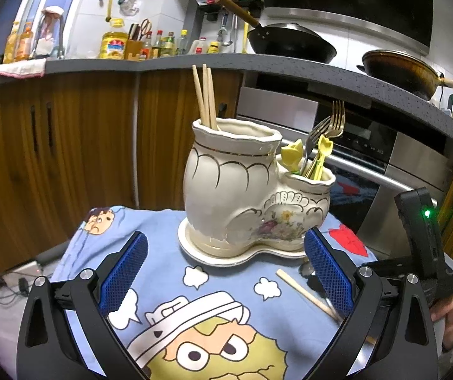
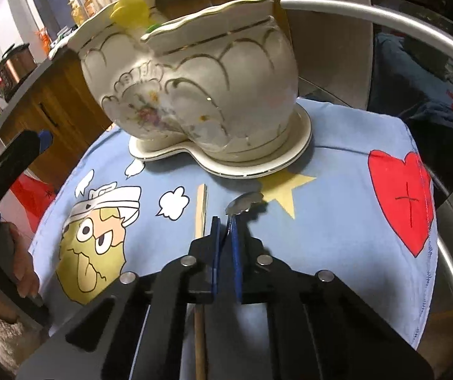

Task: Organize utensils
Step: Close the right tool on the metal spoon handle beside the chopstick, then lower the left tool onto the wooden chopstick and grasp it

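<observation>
A cream boot-shaped ceramic holder (image 1: 242, 196) stands on its saucer on the blue cartoon cloth (image 1: 226, 288). Its tall part holds chopsticks (image 1: 206, 98); its low part holds forks (image 1: 331, 123) and yellow plastic utensils (image 1: 323, 148). My left gripper (image 1: 226, 272) is open and empty, in front of the holder. One loose chopstick (image 1: 307, 294) lies on the cloth. My right gripper (image 2: 225, 221) is shut on a metal spoon (image 2: 242, 205), its bowl just above the cloth near the holder (image 2: 194, 82). The loose chopstick (image 2: 201, 212) lies just left of the right fingers.
Wooden cabinets (image 1: 68, 145) and an oven (image 1: 353, 152) stand behind the small table. The oven's steel handle (image 2: 400, 31) curves close on the right. A wok (image 1: 290, 42) and a pan (image 1: 400, 69) sit on the counter above. The cloth's edges drop off all round.
</observation>
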`<state>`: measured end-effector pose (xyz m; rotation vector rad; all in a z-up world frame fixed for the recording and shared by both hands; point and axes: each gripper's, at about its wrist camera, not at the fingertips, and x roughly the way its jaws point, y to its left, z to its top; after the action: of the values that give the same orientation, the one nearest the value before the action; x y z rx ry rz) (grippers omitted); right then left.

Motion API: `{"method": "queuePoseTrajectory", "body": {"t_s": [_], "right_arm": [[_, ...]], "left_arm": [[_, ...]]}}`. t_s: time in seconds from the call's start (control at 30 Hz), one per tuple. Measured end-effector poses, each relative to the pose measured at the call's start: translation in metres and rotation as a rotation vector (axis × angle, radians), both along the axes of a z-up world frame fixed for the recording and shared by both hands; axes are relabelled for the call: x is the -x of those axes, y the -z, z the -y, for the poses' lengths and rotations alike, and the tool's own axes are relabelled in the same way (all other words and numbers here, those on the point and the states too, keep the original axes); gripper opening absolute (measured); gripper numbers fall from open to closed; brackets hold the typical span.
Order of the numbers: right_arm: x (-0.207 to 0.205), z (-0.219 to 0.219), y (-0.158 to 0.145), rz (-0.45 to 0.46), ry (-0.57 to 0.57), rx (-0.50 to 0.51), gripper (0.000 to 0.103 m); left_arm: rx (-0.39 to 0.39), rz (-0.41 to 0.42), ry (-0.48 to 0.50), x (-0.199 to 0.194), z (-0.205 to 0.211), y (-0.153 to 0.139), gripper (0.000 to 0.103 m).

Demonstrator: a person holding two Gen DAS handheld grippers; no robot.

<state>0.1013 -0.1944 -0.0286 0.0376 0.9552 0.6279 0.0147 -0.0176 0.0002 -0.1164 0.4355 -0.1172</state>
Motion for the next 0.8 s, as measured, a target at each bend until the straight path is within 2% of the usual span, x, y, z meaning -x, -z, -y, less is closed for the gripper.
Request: {"method": "queuePoseTrajectory", "body": {"t_s": [0.2,0.47,0.57,0.67,0.8], "right_arm": [[0.006,0.020,-0.009,-0.008,-0.014,-0.081,0.002],[0.010,0.059,-0.025,-0.015,-0.006,-0.198,0.002],[0.014,0.069,-0.028,-0.007,0.003,-0.217,0.002],[0.017,0.076,-0.034,0.006,-0.003,-0.231,0.002],[0.020,0.085,-0.036,0.007,-0.030,-0.268,0.002]], "left_arm": [[-0.005,-0.048,0.038,-0.005,0.009,0.005,0.098],[-0.063,-0.267,0.069,-0.008,0.063,0.032,0.098],[-0.077,-0.326,0.059,-0.008,0.080,0.044,0.098],[-0.052,-0.361,0.037,-0.011,0.088,0.049,0.096],[-0.088,-0.391,0.011,-0.019,0.105,0.054,0.091]]}}
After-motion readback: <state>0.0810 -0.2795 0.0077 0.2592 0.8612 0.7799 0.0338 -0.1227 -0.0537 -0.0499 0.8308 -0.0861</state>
